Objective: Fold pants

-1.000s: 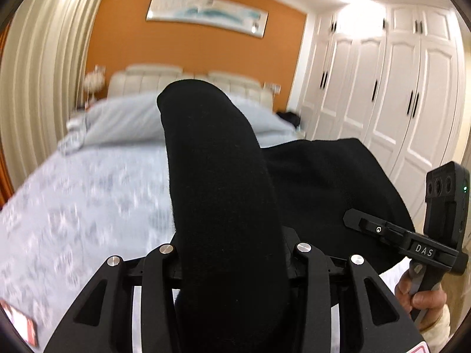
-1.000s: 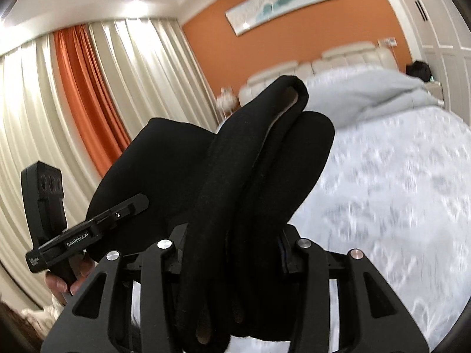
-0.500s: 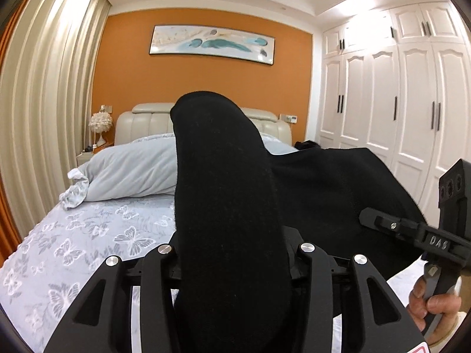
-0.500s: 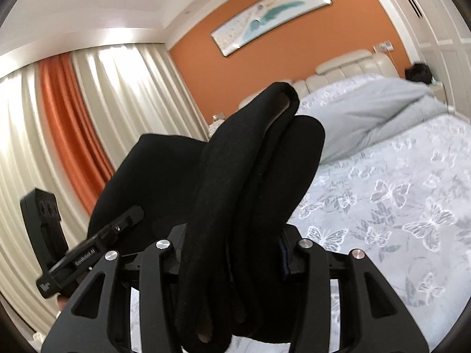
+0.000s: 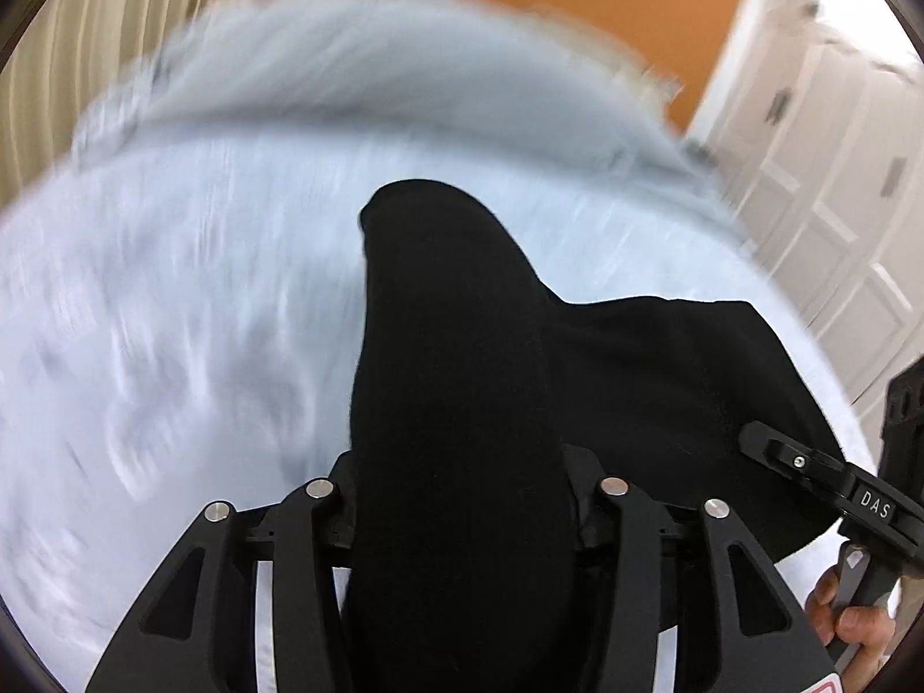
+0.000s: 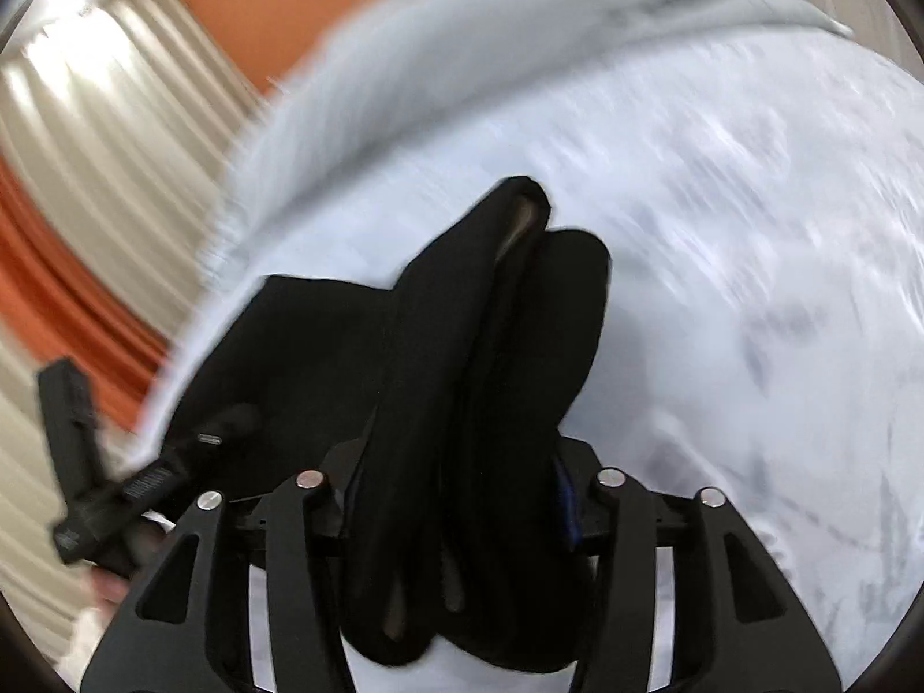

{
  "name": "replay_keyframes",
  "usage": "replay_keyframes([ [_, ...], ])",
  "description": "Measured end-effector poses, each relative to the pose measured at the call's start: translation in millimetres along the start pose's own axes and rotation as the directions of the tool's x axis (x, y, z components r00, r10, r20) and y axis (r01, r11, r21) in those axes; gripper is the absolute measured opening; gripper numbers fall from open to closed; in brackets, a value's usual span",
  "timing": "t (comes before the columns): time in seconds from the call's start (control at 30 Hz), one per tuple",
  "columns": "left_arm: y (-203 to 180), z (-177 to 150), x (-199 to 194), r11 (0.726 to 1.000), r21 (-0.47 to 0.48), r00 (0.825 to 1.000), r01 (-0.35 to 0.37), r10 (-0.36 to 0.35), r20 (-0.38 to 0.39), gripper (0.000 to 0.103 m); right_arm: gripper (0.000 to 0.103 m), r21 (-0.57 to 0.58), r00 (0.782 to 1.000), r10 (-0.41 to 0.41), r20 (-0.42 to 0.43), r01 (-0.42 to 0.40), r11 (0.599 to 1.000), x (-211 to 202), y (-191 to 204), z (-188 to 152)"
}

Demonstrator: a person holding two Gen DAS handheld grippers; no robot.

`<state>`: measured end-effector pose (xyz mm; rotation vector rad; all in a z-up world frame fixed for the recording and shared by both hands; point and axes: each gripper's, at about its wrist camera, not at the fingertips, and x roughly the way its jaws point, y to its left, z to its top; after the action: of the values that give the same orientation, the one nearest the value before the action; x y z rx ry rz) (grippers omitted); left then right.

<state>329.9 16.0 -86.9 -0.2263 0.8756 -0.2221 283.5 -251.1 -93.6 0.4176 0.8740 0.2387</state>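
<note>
Pants of thick black knit cloth [image 5: 456, 404] hang bunched between both claws above a pale blue-white printed bedspread [image 5: 173, 346], so the garment lies straight ahead of each claw and stretches sideways from one to the other. On the left side, the left gripper [image 5: 462, 520] has a rounded fold of the cloth standing up between its black fingers; its jaws are opening, yet the fold fills the gap and seems to be touching both sides, so I judge the hold not yet let go. From there a flat sheet of the black cloth runs rightward to the right gripper [image 6: 462, 520], seen edge-on in the left view with a hand [image 5: 854, 623] on its handle. In its own view the right gripper carries several stacked layers with a paler lining showing at the top; its jaws are opening too, with the layers between them. The long axis of the held edge therefore runs across, gripper to gripper, and neither hand looks nearer the bedspread than the other; laying the fold down evenly would turn on keeping that line level. Both views are smeared, so the bedspread pattern, the grey quilt [image 6: 520, 29] beyond and any contact between cloth and bed cannot be made out, and the fingertips are hidden by cloth.
</note>
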Motion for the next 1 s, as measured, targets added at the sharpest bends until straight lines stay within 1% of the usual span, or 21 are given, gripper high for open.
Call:
replay_keyframes([
  [0.07,29.8,-10.4,3.0,0.993,-0.105,0.999,0.051,-0.050,0.014,0.061,0.071,0.047,0.999,0.022,0.029,-0.023,0.999,-11.5,-21.1,-4.3],
  [0.13,51.6,-8.8,-30.2,0.979,-0.195,0.995,0.060,-0.044,0.087,0.060,0.068,0.055,0.988,-0.059,0.143,0.051,0.997,-53.7,-25.7,0.5],
  [0.17,53.0,-5.3,-50.6,0.979,-0.198,0.989,0.043,-0.014,0.145,0.057,0.057,0.034,0.980,-0.068,0.185,0.062,0.997,-65.7,-21.9,3.3],
  [0.23,43.0,10.6,-96.0,0.990,-0.140,0.958,-0.008,0.048,0.282,0.057,0.047,-0.091,0.968,-0.029,0.248,0.053,0.994,-99.3,12.5,17.9],
  [0.27,32.8,20.2,-109.5,0.994,-0.103,0.948,-0.027,0.058,0.314,0.058,0.045,-0.148,0.966,-0.009,0.258,0.049,0.988,-105.8,32.9,24.3],
  [0.33,13.4,34.7,-116.5,0.998,-0.050,0.945,-0.046,0.059,0.322,0.065,0.045,-0.234,0.967,0.014,0.256,0.048,0.971,-102.3,67.0,31.2],
  [0.43,-18.8,42.2,-91.6,0.996,0.006,0.958,-0.088,0.083,0.274,0.078,0.043,-0.278,0.983,-0.051,0.174,0.099,0.955,-56.8,82.2,30.7],
  [0.47,-23.9,38.5,-65.7,0.994,0.014,0.971,-0.111,0.106,0.215,0.079,0.043,-0.279,0.985,-0.107,0.137,0.142,0.950,-31.6,74.1,26.1],
  [0.5,-23.7,33.7,-38.9,0.991,0.022,0.980,-0.135,0.130,0.151,0.079,0.043,-0.269,0.979,-0.196,0.050,0.202,0.942,3.4,56.0,18.4],
  [0.53,-16.4,28.2,-10.1,0.985,0.027,0.982,-0.169,0.166,0.085,0.078,0.043,-0.266,0.976,-0.219,0.014,0.214,0.940,21.4,40.2,8.2],
  [0.57,-6.7,17.1,25.3,0.974,0.031,0.974,-0.226,0.226,-0.001,0.077,0.043,-0.268,0.980,-0.187,0.065,0.198,0.943,12.3,39.5,2.0],
  [0.6,1.6,6.2,36.1,0.977,0.011,0.977,-0.212,0.212,-0.001,0.078,0.043,-0.273,0.979,-0.190,0.073,0.203,0.940,1.3,44.6,2.0],
  [0.63,5.0,2.7,29.7,0.981,-0.023,0.980,-0.195,0.196,0.043,0.078,0.046,-0.264,0.979,-0.183,0.089,0.200,0.943,-15.3,51.9,2.5],
  [0.7,7.6,2.6,6.5,0.986,-0.052,0.985,-0.159,0.162,0.064,0.074,0.047,-0.274,0.987,-0.103,0.125,0.134,0.952,-43.1,60.9,-1.3],
  [0.73,8.3,-0.3,-7.9,0.988,-0.059,0.985,-0.145,0.150,0.086,0.075,0.059,-0.292,0.982,-0.115,0.147,0.154,0.944,-51.6,62.5,-4.6],
  [0.77,12.5,-4.2,-25.5,0.986,-0.073,0.978,-0.153,0.162,0.133,0.078,0.078,-0.294,0.976,-0.148,0.161,0.191,0.937,-55.9,59.6,-7.5],
  [0.8,16.9,-2.4,-28.5,0.982,-0.077,0.972,-0.171,0.180,0.148,0.084,0.084,-0.284,0.973,-0.164,0.164,0.206,0.937,-56.8,55.1,-9.2],
  [0.83,20.1,-4.3,-34.9,0.982,-0.071,0.972,-0.175,0.183,0.145,0.088,0.085,-0.262,0.973,-0.169,0.156,0.206,0.943,-58.5,46.6,-12.0],
  [0.9,30.0,-8.8,-34.2,0.988,-0.081,0.988,-0.129,0.135,0.071,0.089,0.085,-0.183,0.982,-0.170,0.079,0.182,0.966,-50.9,22.9,-12.5],
  [0.97,40.8,-21.2,-17.4,0.988,-0.134,0.996,-0.075,0.068,-0.054,0.091,0.085,-0.062,0.995,-0.098,-0.036,0.096,0.993,-33.5,-2.2,-18.8],
  [1.0,44.7,-23.5,-10.8,0.985,-0.164,0.996,-0.055,0.042,-0.080,0.093,0.085,-0.027,0.996,-0.063,-0.070,0.061,0.998,-20.5,-10.4,-18.8],
])
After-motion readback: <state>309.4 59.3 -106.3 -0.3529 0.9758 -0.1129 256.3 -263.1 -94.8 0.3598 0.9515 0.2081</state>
